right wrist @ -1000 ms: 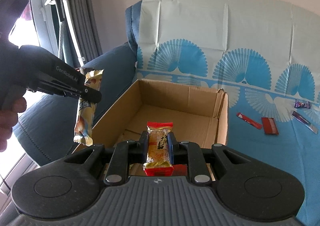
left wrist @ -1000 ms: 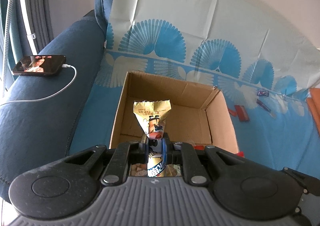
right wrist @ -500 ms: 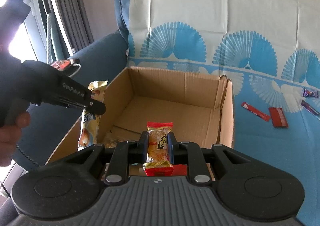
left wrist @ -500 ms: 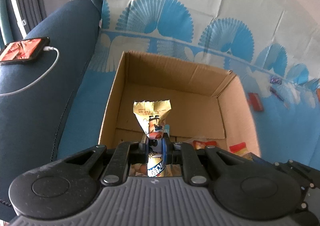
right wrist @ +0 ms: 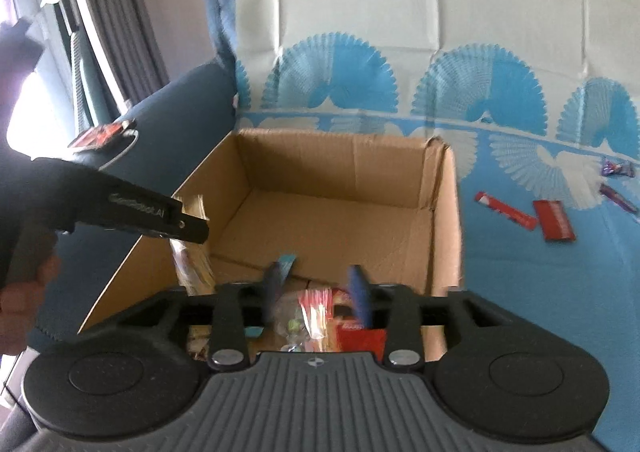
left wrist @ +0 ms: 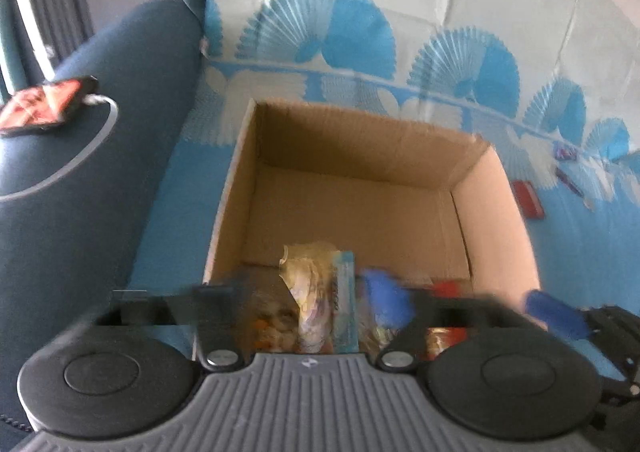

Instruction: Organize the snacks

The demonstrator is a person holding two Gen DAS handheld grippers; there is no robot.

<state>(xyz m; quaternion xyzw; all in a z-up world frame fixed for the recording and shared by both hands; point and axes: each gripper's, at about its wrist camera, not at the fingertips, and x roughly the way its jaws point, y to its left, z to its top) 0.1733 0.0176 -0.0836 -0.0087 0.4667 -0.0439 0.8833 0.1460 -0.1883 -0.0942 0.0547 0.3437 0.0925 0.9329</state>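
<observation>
An open cardboard box (left wrist: 360,155) (right wrist: 340,159) stands on the covered sofa seat with several snack packets at its near end. My left gripper (left wrist: 316,300) hangs over that near end, blurred, with its jaws opening wide. The yellow snack bag (left wrist: 308,292) sits loose between them, low in the box. In the right wrist view the left gripper (right wrist: 196,230) is over the box's left wall, the yellow bag (right wrist: 192,264) below it. My right gripper (right wrist: 318,288) is opening too. The orange-red packet (right wrist: 316,308) lies between its blue pads (right wrist: 360,292), free of them.
A phone (left wrist: 44,103) (right wrist: 104,133) on a white cable lies on the blue armrest to the left. Loose wrappers lie on the blue cover right of the box: a red packet (left wrist: 528,197) (right wrist: 554,219), a red stick (right wrist: 504,209), a purple wrapper (right wrist: 618,167). A hand (right wrist: 24,292) holds the left gripper.
Both grippers went from shut to open. The yellow bag and the orange-red packet came out of the pads and dropped lower into the box. Both grippers sank toward the box.
</observation>
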